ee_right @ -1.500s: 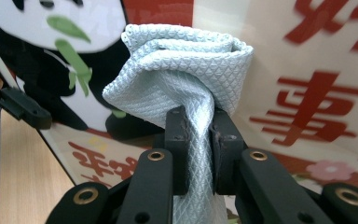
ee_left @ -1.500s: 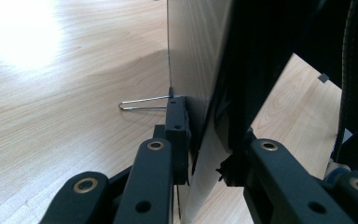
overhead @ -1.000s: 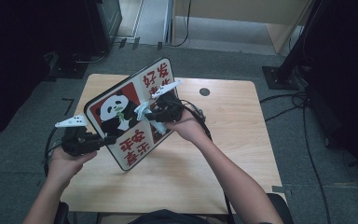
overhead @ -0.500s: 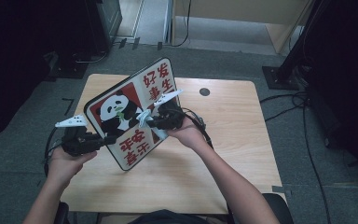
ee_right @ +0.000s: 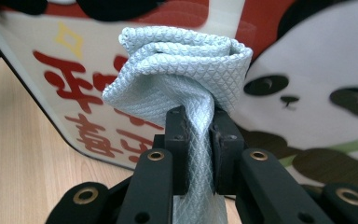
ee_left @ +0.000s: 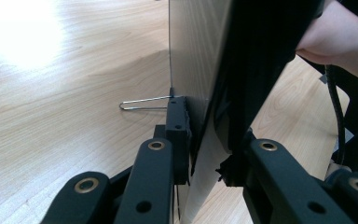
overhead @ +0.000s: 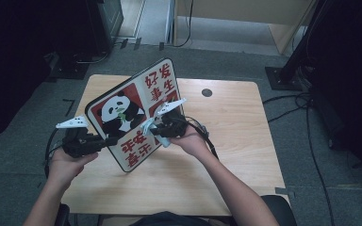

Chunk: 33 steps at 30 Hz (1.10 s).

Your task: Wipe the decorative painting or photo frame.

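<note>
The left gripper (overhead: 104, 141) is clamping the left edge of the panda board (overhead: 134, 115), holding it tilted upright over the table's (overhead: 235, 141) left half. The right gripper (overhead: 153, 128) is pinching a folded pale cloth (ee_right: 182, 70) tight, pressing it against the board's face. The table's right half is lying bare.

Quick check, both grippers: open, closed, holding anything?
Left gripper: closed on the edge of the panda board, holding it upright.
Right gripper: closed on a folded pale cloth, in front of the board's face.
</note>
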Each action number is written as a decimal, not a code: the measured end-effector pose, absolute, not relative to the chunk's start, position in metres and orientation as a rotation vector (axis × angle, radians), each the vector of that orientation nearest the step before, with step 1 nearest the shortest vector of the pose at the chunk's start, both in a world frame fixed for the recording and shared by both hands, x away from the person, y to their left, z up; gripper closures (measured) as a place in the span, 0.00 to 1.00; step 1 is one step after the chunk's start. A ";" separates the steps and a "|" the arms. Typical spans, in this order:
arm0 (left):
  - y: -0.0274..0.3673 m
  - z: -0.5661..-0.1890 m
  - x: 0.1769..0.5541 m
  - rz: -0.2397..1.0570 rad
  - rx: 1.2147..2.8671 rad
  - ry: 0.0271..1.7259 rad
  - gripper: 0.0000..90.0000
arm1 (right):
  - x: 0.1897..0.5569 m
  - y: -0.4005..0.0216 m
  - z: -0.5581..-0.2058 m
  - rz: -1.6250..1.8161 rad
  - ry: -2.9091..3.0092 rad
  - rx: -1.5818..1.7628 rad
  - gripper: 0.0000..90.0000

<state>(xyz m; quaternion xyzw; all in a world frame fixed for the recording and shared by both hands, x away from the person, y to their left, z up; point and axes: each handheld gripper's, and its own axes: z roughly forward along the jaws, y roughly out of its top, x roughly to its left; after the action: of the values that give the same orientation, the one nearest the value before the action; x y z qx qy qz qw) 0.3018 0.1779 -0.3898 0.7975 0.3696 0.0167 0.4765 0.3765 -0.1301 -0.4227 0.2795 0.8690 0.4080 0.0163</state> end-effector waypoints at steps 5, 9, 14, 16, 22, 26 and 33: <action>0.178 -0.390 0.302 0.043 1.950 0.900 0.86 | 0.373 -0.132 -0.434 1.249 2.711 0.871 0.89; 0.178 -0.390 0.302 0.040 1.949 0.901 0.86 | 0.371 -0.133 -0.445 1.243 2.720 0.895 0.89; 0.178 -0.390 0.302 0.040 1.949 0.901 0.86 | 0.368 -0.135 -0.458 1.242 2.727 0.907 0.89; 0.178 -0.390 0.302 0.040 1.949 0.900 0.86 | 0.366 -0.137 -0.465 1.249 2.721 0.901 0.89; 0.178 -0.390 0.302 0.041 1.949 0.899 0.86 | 0.363 -0.139 -0.481 1.234 2.742 0.934 0.89; 0.178 -0.390 0.302 0.040 1.948 0.900 0.86 | 0.362 -0.140 -0.488 1.221 2.753 0.940 0.89; 0.178 -0.390 0.302 0.046 1.948 0.902 0.86 | 0.362 -0.141 -0.496 1.175 2.793 0.974 0.89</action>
<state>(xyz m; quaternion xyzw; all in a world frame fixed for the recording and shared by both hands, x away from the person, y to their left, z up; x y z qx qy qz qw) 0.3018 0.1776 -0.3897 0.7974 0.3693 0.0189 0.4768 0.3616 -0.1408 -0.4959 0.3059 0.8774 0.3691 -0.0208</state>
